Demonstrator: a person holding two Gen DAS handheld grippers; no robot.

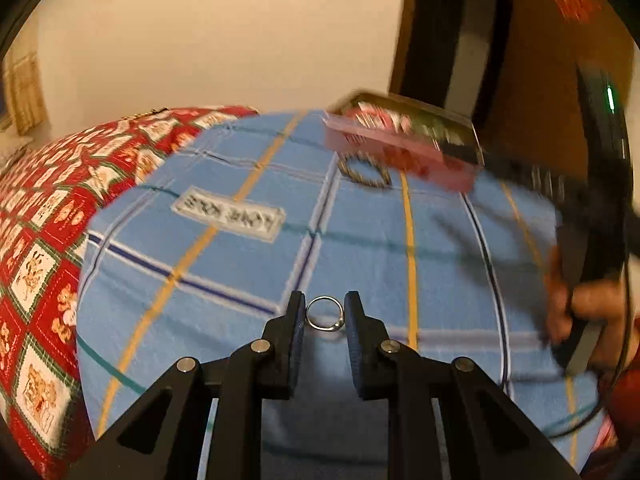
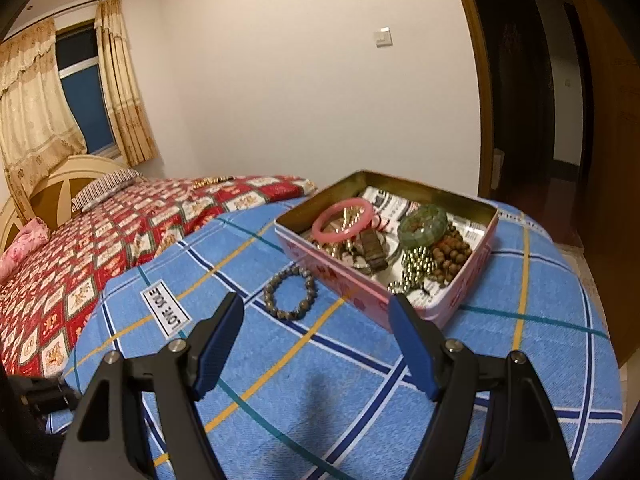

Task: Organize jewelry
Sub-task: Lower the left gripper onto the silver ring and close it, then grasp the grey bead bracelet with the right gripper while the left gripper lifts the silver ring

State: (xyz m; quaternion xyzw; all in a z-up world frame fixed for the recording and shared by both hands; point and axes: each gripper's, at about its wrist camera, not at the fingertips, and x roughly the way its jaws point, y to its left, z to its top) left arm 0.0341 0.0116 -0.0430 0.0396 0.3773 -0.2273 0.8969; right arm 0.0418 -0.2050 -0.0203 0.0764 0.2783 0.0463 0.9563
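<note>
Right now the left claw (image 1: 324, 314) has its fingers apart w/ a thin silver ring (image 1: 325, 313) sitting between the tips. Can't tell if the pads touch it yet; it looks like it's lying on the blue plaid cloth (image 1: 240, 264) over what seems a round tabletop. The right claw (image 2: 316, 316) is spread wide, holding nothing, hovering short of the pink tin (image 2: 360, 300) and the beaded bracelet (image 2: 289, 293) lying just beside the tin's near wall.

What could go wrong, imo: the ring's tiny and flat on soft cloth, so if the fingers close a bit high they'd pinch fabric or flick the ring out sideways, and it could roll off the edge. The left view is smeared w/ motion, so aim isn't steady. Cloth might also bunch and drag. The tin sits near the far edge; a knock from the right claw could shove it.

Count: 1 ring, 1 loose bracelet on the cloth, 1 open tin. Inside the tin: 1 pink bangle (image 2: 343, 220), 1 green bangle (image 2: 423, 220), 1 strand of brown wooden beads (image 2: 452, 254), 1 cluster of metallic beads (image 2: 418, 266), plus a gold-ish tangle I can't count. 2 claws.
</note>
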